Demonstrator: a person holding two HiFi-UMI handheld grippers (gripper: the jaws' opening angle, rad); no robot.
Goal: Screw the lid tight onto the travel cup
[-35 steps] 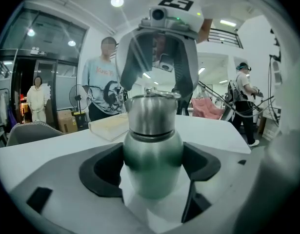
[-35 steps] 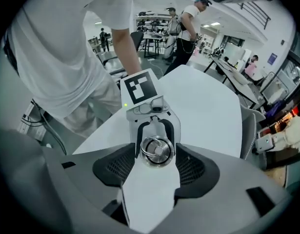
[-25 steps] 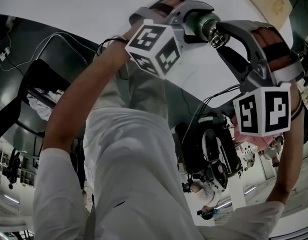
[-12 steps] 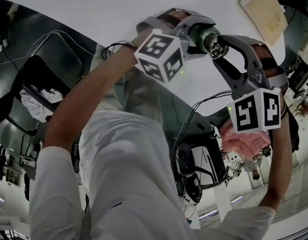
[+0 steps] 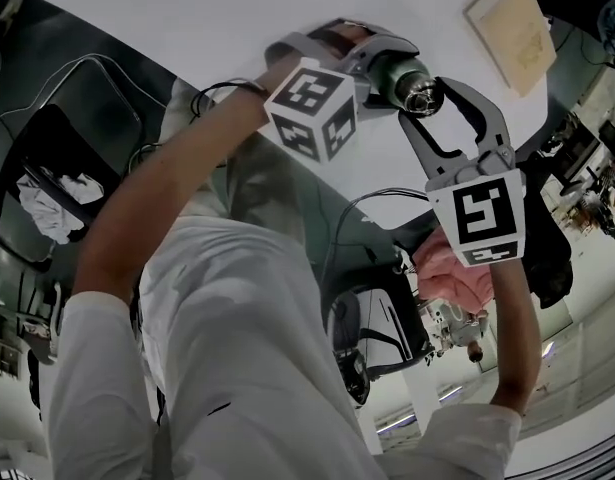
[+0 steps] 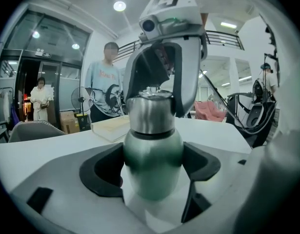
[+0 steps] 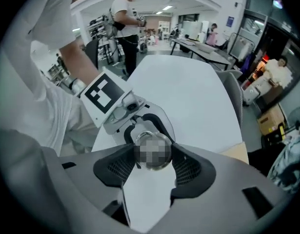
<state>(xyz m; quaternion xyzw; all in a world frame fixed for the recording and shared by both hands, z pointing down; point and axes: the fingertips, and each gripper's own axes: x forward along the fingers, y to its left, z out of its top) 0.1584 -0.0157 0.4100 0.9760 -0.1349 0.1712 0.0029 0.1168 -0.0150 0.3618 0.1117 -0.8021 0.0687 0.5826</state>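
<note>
The green travel cup (image 6: 152, 155) is gripped around its rounded body by the left tongs (image 6: 151, 177), both dark pads being pressed against its sides; it is seen upright in the left gripper view, with the silver lid (image 6: 150, 113) seated on its neck; the right tongs (image 7: 152, 165) are set over the top from above, and the lid is clasped between their 2 ribbed pads, 1 on each side, so the jaws stand fairly wide yet are closed on it; in the head view the cup is seen over the white desk (image 5: 187, 18), near its front edge and just beside the left marker cube (image 5: 312, 108); the right marker cube (image 5: 479, 218) is seen lower in that view; a flat tan pad (image 5: 512, 28) lies on the desk well apart from the cup; whether the cup's base touches the desk cannot be told.
</note>
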